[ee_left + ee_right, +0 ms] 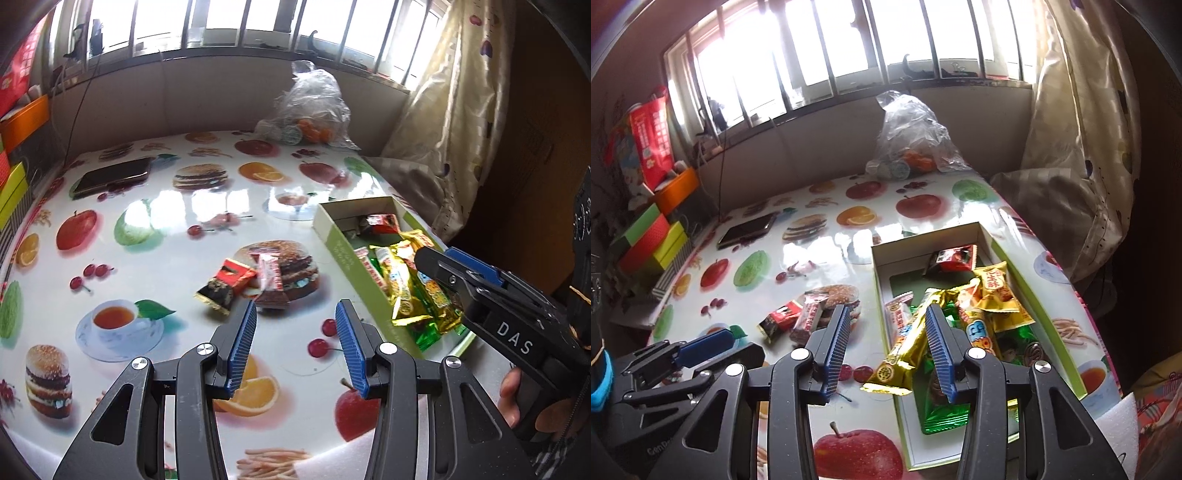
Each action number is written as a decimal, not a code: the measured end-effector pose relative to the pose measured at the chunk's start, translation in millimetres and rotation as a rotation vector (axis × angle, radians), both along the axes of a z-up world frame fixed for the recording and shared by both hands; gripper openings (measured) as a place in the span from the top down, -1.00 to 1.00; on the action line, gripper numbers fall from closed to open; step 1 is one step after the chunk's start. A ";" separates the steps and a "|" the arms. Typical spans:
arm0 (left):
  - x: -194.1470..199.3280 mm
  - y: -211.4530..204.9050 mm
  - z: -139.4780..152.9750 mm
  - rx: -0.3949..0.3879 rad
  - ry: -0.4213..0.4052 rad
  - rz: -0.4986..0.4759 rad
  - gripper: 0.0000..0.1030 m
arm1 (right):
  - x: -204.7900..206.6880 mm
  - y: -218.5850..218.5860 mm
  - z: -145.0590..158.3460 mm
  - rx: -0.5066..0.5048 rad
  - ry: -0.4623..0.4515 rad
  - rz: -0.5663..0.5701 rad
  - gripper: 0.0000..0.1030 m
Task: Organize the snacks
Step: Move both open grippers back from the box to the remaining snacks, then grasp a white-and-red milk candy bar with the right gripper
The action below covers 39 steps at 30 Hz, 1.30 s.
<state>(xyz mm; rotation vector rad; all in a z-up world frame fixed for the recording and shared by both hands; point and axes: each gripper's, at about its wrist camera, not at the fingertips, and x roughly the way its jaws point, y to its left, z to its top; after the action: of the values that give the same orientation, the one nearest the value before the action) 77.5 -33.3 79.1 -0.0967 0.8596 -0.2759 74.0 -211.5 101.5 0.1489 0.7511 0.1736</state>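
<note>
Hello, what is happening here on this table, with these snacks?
A person holding two claws is sorting snacks into a green box. Most packets already lie inside it. Two snacks still wait on the table. The left claw is open and empty near them; the right claw, also empty, hovers at the box.
</note>
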 end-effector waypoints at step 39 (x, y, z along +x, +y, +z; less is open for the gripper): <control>30.4 96.4 -46.6 -0.031 0.093 0.181 0.11 | 79.4 113.6 -77.2 -0.164 0.175 0.184 0.15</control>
<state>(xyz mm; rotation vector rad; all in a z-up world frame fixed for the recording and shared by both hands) 107.9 63.0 32.5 -0.2161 0.9329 -0.1154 153.4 -97.9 24.3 -0.0620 0.9499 0.2756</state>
